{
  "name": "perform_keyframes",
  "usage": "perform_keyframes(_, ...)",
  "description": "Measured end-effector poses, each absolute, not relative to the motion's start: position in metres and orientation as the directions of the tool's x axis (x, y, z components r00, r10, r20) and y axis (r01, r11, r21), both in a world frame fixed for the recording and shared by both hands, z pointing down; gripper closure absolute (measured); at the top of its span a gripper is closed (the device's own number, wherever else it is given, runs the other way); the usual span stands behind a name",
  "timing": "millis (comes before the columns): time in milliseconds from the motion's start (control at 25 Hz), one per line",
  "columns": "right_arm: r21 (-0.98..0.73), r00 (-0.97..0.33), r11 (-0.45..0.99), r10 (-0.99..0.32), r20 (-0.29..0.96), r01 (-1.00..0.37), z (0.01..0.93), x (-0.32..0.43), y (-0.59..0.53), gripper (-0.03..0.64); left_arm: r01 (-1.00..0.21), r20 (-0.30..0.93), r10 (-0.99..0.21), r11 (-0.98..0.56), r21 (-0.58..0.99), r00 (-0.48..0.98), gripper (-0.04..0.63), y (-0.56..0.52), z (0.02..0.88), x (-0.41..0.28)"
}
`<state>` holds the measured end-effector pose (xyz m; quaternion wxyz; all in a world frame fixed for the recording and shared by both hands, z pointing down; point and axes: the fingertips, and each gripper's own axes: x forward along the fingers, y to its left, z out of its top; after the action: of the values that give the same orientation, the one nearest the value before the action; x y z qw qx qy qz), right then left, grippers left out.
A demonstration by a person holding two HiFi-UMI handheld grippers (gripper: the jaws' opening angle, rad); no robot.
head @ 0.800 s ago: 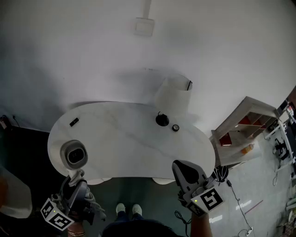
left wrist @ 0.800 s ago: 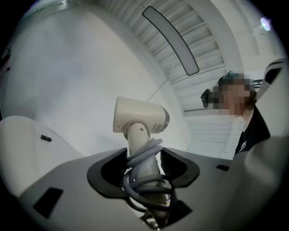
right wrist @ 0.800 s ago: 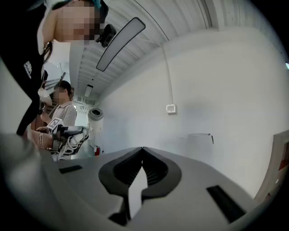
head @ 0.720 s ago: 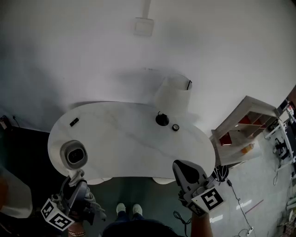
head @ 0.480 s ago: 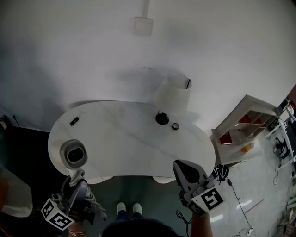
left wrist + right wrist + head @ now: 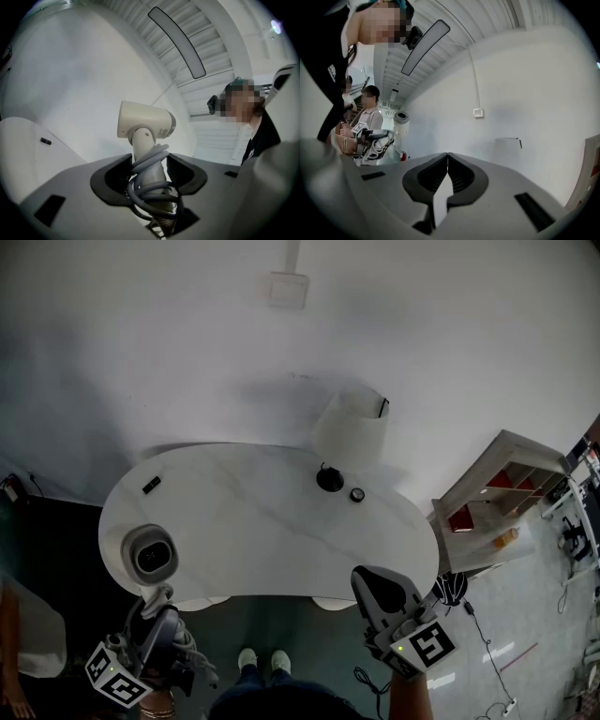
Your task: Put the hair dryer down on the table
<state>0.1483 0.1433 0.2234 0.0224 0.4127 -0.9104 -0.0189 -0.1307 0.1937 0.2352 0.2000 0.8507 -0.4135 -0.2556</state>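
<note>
Left gripper [image 6: 149, 171] jaws are spread wide and clamped on the hair dryer [image 6: 145, 124] handle, with the grey cord [image 6: 150, 161] coiled round it. Right gripper [image 6: 447, 161] jaws are pressed together with nothing between them.

The handle's long axis runs straight out along the left jaws. The dryer head sits just past the tips, barrel crosswise. From the head view we see the hair dryer [image 6: 152, 554] over the near-left edge of the table [image 6: 272, 512], held up and not resting on it. The left gripper [image 6: 153, 604] sits just off that edge. The right gripper [image 6: 373, 582] hangs at the near-right edge, well apart, so we'd judge the set-down is the left's job.
</note>
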Motion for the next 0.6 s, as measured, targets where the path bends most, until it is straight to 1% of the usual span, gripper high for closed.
perform_keyframes(160, 0.071, -0.676, 0.677, -0.736, 0.044, -0.732, 0.228, 0.149, 0.138, 0.598, -0.606, -0.273, -0.809, -0.575, 0.549, 0.521, 0.353, 0.191, 0.233, -0.125)
perform_keyframes(600, 0.075, -0.707, 0.708, -0.706, 0.043, -0.702, 0.246, 0.162, 0.128, 0.597, -0.604, -0.302, -0.831, -0.549, 0.577, 0.467, 0.353, 0.199, 0.244, -0.113)
